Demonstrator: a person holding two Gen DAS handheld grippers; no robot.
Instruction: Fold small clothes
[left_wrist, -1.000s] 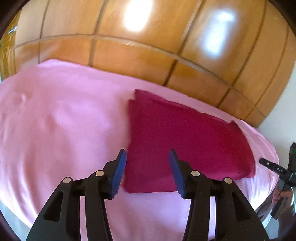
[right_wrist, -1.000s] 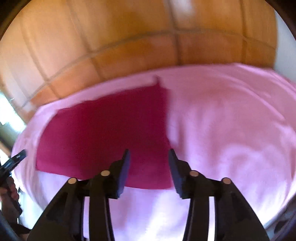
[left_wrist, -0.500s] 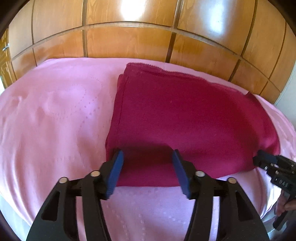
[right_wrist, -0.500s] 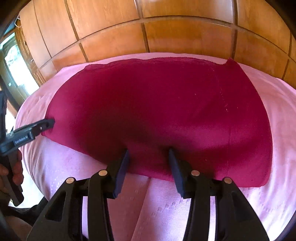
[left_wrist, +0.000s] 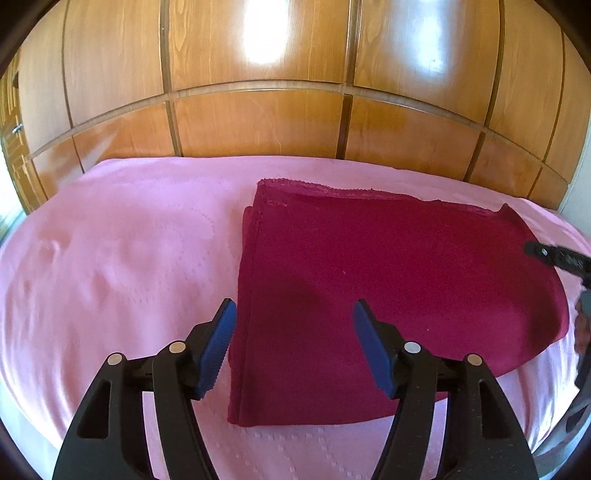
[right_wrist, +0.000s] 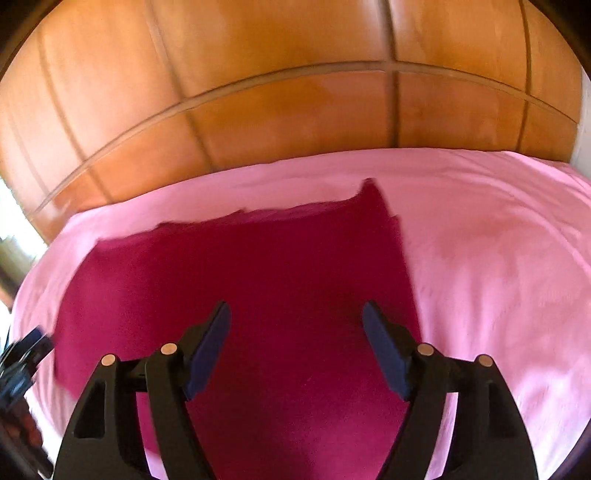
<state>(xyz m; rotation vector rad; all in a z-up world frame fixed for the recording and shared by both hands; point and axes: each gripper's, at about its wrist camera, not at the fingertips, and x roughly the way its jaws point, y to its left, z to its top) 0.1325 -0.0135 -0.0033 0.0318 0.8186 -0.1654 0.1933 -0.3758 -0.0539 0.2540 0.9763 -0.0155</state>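
A dark crimson cloth (left_wrist: 388, 280), soft and matte with a slightly fuzzy nap, lies folded into a rough rectangle on a pale pink bedcover (left_wrist: 122, 258) whose smooth surface carries faint dotted embossing. The cloth's far edge is thin and a little ragged, and stacked layers show along the side just beyond the left gripper's left finger. Behind the bed stands glossy, orange-brown wooden panelling (left_wrist: 258, 122) with narrow grooves and bright reflections.

The left gripper (left_wrist: 294, 314), black plastic with ribbed blue pads (left_wrist: 218, 343), hovers over the cloth's near corner; its jaws have just been opening and now stand wide, the cloth lying below the gap, neither pad pressing it. At its far right the black tip of the right gripper (left_wrist: 557, 256) reaches over the cloth's edge.

In the blurred right wrist view, the right gripper (right_wrist: 296, 312) also has its jaws apart, having just opened much further, with the cloth (right_wrist: 258, 280) spread beneath and ahead of them and no grip on it. The left gripper (right_wrist: 22, 354) shows as a dark smear at its far left.

Compared with half a second ago, the cloth sits lower and more to the left under the right gripper, whose view has turned from sharp to smeared. Under the left gripper the cloth's folded side has shifted rightward, towards the gap.
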